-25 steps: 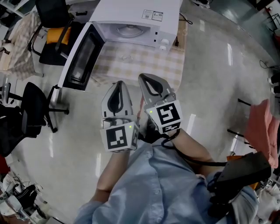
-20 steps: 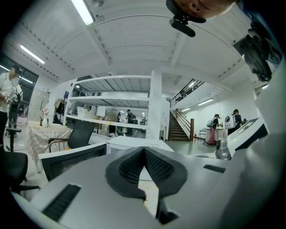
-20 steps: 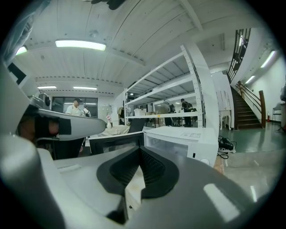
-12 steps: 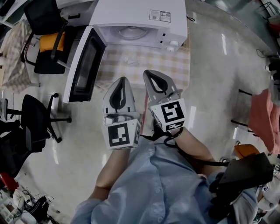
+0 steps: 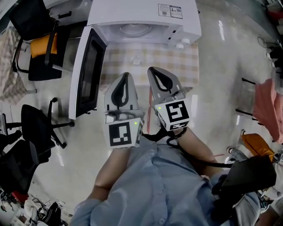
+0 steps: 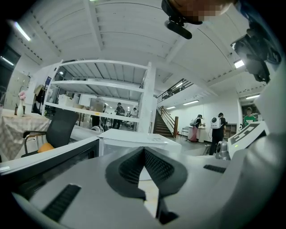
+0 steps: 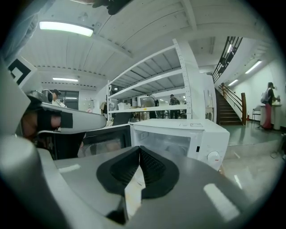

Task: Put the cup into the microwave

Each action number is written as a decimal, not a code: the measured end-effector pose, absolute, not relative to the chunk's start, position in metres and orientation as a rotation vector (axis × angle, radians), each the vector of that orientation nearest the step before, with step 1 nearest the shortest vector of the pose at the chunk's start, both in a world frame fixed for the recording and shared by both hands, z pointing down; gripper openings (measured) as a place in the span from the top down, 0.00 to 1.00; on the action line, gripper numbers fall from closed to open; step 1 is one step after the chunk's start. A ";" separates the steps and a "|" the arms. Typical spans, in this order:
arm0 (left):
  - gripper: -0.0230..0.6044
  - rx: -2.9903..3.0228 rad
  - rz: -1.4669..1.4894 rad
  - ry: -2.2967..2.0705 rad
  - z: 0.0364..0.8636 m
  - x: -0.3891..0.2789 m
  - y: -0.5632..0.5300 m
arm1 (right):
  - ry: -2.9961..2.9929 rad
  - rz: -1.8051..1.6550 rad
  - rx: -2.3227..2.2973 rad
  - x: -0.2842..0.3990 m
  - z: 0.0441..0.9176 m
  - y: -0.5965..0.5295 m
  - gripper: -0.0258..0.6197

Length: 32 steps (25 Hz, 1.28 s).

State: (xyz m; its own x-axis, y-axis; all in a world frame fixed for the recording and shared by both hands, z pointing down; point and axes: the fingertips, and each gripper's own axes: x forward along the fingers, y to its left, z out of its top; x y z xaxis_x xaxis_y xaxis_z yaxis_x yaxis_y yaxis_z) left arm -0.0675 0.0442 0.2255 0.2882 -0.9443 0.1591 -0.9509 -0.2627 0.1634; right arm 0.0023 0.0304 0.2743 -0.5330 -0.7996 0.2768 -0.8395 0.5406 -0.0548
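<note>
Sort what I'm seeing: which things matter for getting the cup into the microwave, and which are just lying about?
For the job: cup on the checked cloth; microwave, door open; left claw and right claw, both shut and empty.
Lying about: black chair; chair with orange cushion; pink cloth at the right.

Nearer microwave (image 5: 141, 13) (a little): left claw (image 5: 124, 76), right claw (image 5: 153, 70)

The label (image 5: 170, 10) on the microwave (image 5: 132, 11) is illegible.
</note>
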 end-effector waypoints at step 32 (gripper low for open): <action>0.95 2.338 -0.003 -1.765 0.358 -0.081 0.000 | -2.677 0.289 1.287 -0.011 0.426 0.000 0.29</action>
State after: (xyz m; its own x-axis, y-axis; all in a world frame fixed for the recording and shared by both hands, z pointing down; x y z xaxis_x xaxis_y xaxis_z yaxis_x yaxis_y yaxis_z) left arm -0.0814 0.0002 0.3585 0.2820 -0.9512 0.1254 -0.9507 -0.2595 0.1697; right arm -0.0106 0.0002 0.4261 -0.6178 -0.7540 0.2232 -0.7842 0.6115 -0.1050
